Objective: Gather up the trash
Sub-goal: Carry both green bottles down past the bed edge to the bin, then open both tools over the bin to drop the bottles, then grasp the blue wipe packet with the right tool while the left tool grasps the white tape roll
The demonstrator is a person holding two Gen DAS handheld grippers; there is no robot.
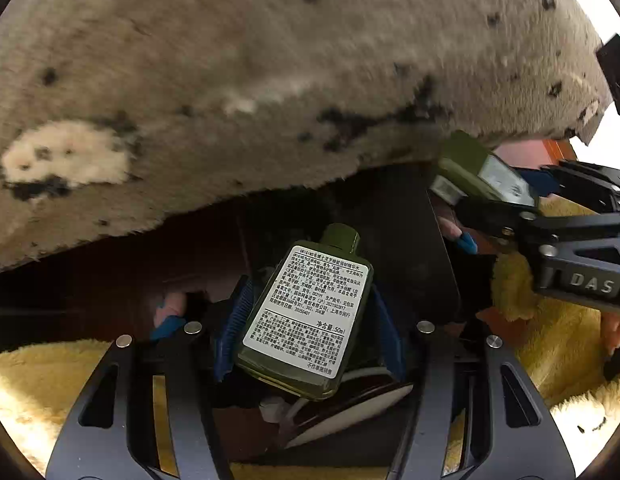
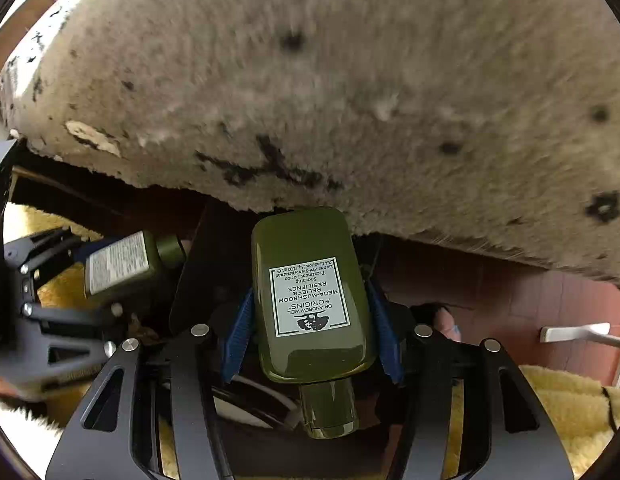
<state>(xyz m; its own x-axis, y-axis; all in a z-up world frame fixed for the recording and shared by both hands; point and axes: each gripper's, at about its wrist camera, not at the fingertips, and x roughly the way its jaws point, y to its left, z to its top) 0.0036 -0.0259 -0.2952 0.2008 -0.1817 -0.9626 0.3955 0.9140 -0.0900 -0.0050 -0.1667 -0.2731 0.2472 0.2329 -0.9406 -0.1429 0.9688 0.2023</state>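
Note:
My left gripper (image 1: 310, 324) is shut on a small olive-green bottle (image 1: 305, 316) with a white back label, cap pointing away. My right gripper (image 2: 312, 328) is shut on a larger olive-green Origins bottle (image 2: 310, 296), cap toward the camera. Each gripper shows in the other's view: the right gripper (image 1: 490, 200) with its bottle (image 1: 470, 168) at the right, the left gripper (image 2: 77, 276) with its bottle (image 2: 121, 264) at the left. Both hang over a dark opening (image 1: 390, 240).
A grey speckled fluffy rug or cushion (image 1: 269, 80) fills the upper half of both views. Yellow fleece fabric (image 1: 37, 380) lies below on both sides. A red-brown tiled floor (image 2: 490, 300) and a metal bar (image 2: 578, 334) show at the right.

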